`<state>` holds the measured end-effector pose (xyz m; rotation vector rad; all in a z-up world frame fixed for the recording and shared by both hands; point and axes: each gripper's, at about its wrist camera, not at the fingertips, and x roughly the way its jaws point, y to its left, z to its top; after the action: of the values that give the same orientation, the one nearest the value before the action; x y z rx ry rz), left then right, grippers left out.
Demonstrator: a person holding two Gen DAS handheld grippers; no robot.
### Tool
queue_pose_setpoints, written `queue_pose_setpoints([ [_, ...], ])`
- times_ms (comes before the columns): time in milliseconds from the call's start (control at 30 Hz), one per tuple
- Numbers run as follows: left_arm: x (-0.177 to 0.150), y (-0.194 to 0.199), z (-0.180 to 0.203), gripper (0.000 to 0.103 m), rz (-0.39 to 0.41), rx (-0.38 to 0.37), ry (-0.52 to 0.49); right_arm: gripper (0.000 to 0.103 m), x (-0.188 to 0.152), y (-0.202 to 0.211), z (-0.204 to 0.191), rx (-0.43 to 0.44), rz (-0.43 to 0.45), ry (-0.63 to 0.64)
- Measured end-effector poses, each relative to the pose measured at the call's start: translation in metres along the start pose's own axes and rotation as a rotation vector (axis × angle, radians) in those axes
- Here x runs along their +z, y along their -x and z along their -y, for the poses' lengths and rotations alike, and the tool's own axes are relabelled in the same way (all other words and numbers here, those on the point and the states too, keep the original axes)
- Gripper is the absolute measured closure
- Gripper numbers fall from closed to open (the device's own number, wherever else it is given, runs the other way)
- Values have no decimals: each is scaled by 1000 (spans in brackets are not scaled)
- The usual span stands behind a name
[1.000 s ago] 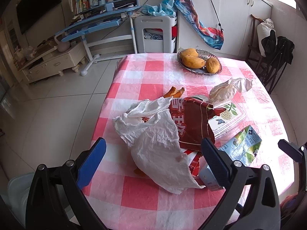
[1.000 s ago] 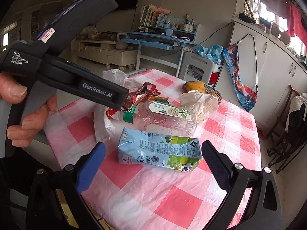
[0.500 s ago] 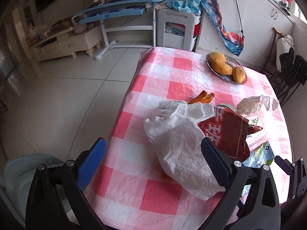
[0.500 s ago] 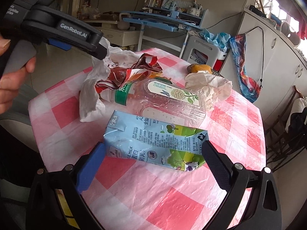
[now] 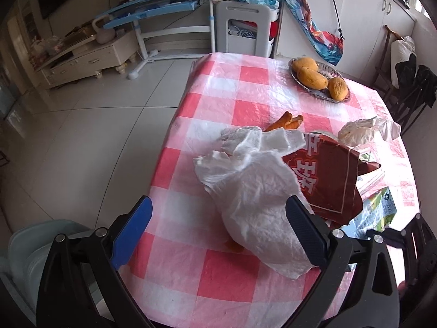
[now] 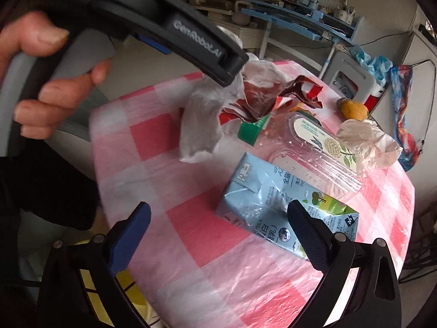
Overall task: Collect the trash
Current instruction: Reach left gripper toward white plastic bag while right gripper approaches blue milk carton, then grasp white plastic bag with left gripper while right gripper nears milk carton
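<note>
Both grippers are spread wide and hold nothing. The left gripper (image 5: 218,227) has drawn back toward the near edge of the checked table (image 5: 240,93) compared with a second ago, so more bare floor shows, and its fingers now frame the crumpled white plastic bag (image 5: 256,202). That bag lies against the red snack wrapper (image 5: 327,180), which has not shifted. The right gripper (image 6: 218,232) has come in lower and closer: the flattened milk carton (image 6: 273,205) that sat between its fingers earlier now lies partly behind the right-hand finger. Beyond the carton are the clear plastic box (image 6: 314,150) and a wad of thin plastic (image 6: 366,142). A hand (image 6: 46,76) grips the left tool's handle, nearer the right camera than before.
</note>
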<state>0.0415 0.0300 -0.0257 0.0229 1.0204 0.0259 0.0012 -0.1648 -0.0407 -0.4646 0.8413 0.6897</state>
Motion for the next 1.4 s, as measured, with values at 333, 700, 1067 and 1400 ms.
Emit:
queue_pose_setpoints([
  [333,0,-16,14,8,-50,-75,11,6,-1,-24,15,-115,-51,154],
  [700,-7,-7,2,74,-56,-174,20,8,0,4,13,-7,-105,81],
  [1067,-6,11,-14,88,-15,-233,53,10,6,4,18,27,-92,-14],
  [1400,-9,6,-25,99,-41,-229,95,8,-11,8,-15,-179,-75,221],
])
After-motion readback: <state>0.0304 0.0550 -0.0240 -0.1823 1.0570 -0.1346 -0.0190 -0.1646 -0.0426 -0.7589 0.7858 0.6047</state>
